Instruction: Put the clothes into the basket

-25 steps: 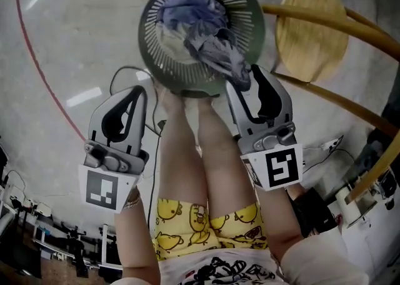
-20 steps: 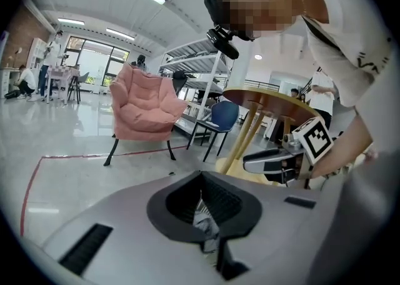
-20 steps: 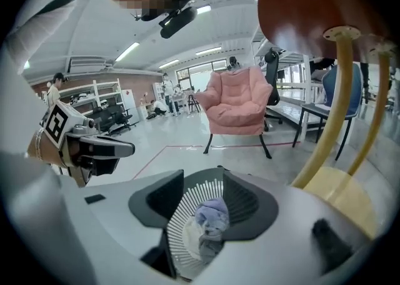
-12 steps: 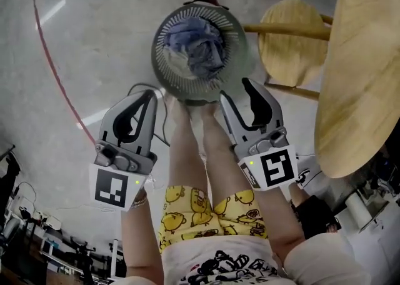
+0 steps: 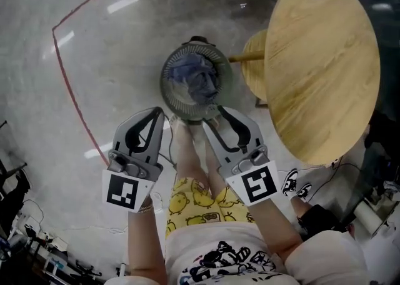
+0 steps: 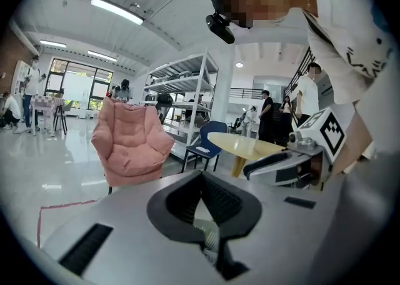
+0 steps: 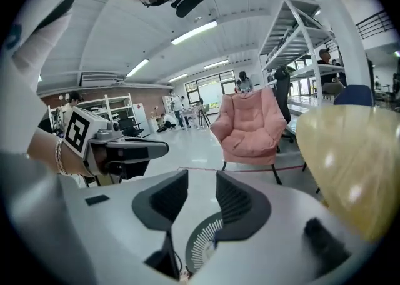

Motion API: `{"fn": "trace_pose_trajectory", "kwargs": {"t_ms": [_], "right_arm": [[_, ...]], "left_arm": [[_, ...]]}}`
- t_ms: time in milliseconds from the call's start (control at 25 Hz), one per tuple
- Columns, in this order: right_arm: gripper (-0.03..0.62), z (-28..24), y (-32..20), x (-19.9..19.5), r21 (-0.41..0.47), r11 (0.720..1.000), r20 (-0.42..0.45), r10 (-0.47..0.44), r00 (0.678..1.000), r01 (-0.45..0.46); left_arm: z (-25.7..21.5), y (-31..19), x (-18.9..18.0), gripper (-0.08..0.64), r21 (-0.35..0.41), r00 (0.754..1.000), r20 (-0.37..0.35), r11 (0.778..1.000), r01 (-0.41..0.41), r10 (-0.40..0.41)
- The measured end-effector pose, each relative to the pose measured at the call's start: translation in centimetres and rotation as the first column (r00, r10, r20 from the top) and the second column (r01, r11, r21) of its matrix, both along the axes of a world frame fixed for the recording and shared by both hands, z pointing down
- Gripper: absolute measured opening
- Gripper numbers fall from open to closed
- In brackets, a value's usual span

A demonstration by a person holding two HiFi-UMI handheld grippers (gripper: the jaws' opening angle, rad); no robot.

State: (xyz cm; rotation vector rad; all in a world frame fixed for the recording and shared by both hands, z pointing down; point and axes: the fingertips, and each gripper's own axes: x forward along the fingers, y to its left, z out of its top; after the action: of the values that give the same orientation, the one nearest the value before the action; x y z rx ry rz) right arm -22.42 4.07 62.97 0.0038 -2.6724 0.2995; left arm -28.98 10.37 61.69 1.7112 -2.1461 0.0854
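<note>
A round grey slatted basket (image 5: 170, 93) stands on the floor, and bluish crumpled clothes (image 5: 195, 79) fill it. Both grippers hover high above its near rim, beside the person's legs. My left gripper (image 5: 157, 112) is shut, tips touching, with nothing in it. My right gripper (image 5: 217, 114) has a gap between its jaws; they are closing and hold nothing. In the left gripper view the pads (image 6: 215, 197) meet at their tips. In the right gripper view a piece of the basket's rim (image 7: 201, 244) shows below the parted jaws.
A large round wooden table (image 5: 322, 65) stands to the right, with a wooden stool (image 5: 253, 72) below it, next to the basket. A red tape line (image 5: 69, 90) crosses the floor at left. A pink armchair (image 7: 250, 127) and metal shelves (image 6: 181, 84) stand farther off.
Both grippers have risen well away from the basket, which now looks smaller. The blue garment that hung over the rim by the right gripper now lies inside.
</note>
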Motion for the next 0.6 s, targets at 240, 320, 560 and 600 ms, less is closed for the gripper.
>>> {"fn": "trace_pose_trajectory", "kwargs": {"t_ms": [240,320,560,600], "right_arm": [[0.045,-5.3,-0.6,-0.3,0.034,0.999,0.059,-0.028,0.998,0.026],[0.040,-6.6,-1.1,-0.5,0.049,0.998,0.077,-0.031,0.997,0.027],[0.031,-10.6,-1.7,-1.1,0.082,0.996,0.118,-0.055,0.992,0.045],[0.031,-11.2,-1.7,-1.0,0.087,0.995,0.119,-0.061,0.991,0.050]], "left_arm": [[-5.1,0.2,0.3,0.011,0.016,0.999,0.027,1.000,-0.018,0.018],[-6.3,0.1,0.3,0.011,0.027,0.999,0.032,0.999,-0.024,0.023],[-9.9,-0.3,0.5,0.011,0.068,0.998,0.045,0.996,-0.050,0.047],[-10.4,-0.3,0.7,0.011,0.072,0.998,0.047,0.996,-0.056,0.053]]}}
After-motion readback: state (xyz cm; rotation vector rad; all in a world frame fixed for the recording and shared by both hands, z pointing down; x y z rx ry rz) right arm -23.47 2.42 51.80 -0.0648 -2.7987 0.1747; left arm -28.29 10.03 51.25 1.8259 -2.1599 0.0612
